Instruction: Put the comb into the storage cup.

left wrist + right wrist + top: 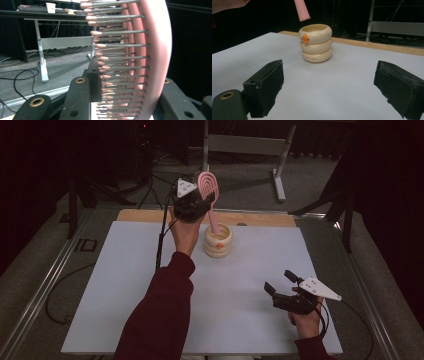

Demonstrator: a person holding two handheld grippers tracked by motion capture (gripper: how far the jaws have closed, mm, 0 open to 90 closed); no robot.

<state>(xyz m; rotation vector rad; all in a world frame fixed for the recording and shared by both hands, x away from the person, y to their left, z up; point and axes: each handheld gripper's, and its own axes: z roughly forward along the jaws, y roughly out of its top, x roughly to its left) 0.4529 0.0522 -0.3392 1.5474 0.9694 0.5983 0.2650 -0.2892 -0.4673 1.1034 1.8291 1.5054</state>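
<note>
Pink hairbrush (208, 187), clamped head-up in my left gripper (196, 202), handle tip apparently just above the mouth of the cream ringed cup (218, 241) on the table (150, 285); lowering and release remain; right gripper (282, 287) fingers apart, idle.

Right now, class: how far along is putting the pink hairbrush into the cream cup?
Done: the left gripper is shut on the pink hairbrush, lifted handle-down. In hand: its handle tip hangs just above the cream ringed cup. Left: lowering it in and releasing. The right gripper waits open.
</note>
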